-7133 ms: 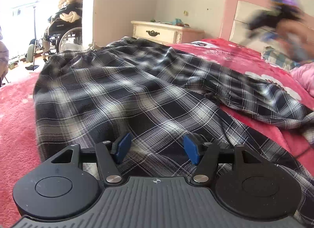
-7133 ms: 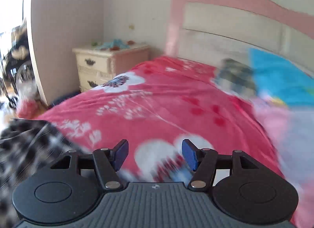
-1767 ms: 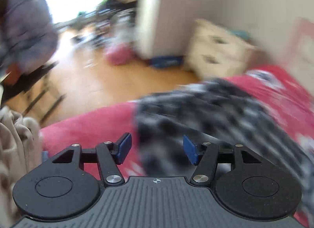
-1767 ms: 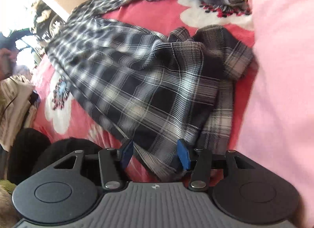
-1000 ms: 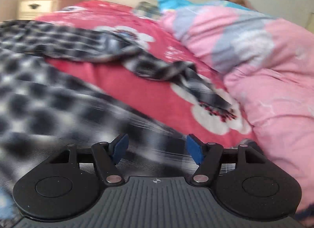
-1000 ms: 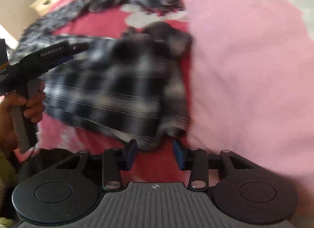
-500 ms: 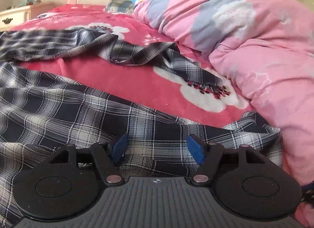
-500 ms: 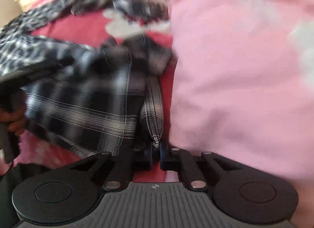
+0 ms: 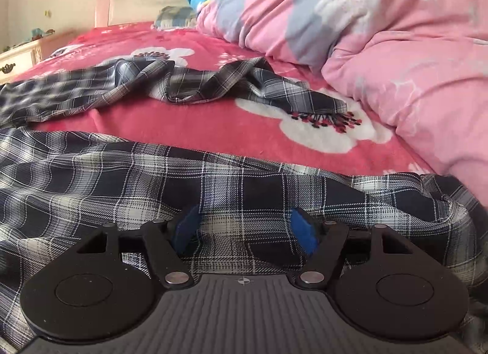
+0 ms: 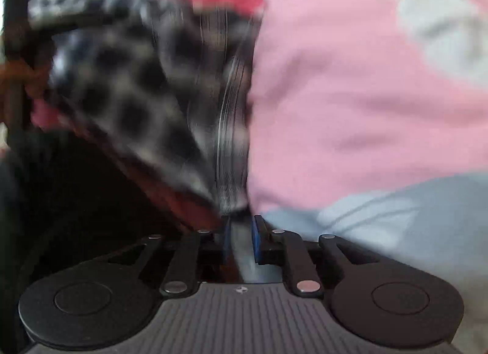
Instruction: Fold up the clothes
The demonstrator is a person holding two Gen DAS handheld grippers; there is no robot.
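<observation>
Right jaws: your right gripper [image 10: 240, 236] had just widened a little from a tight pinch, yet stood narrow, with a bunched edge of the plaid shirt [image 10: 143, 104] running down between the pads; the blur hid whether the pads pressed it, so it looked caught, probably to lift that hem for a fold.
Left jaws: your left gripper [image 9: 244, 229] stood wide, pads [image 9: 186, 226] low over the plaid cloth and closed on nothing, seemingly placed to take a second hold on the same edge.
Shirt by the jaws: under and ahead of the left jaws the plaid shirt [image 9: 152, 183] lay spread; from the right jaws it fanned up and leftward.
Beyond: a sleeve [image 9: 189, 82] trailed farther out across the red bedspread [image 9: 189, 128].
Beside: the pink quilt [image 9: 411, 49] lay right of both jaws, against the shirt.
</observation>
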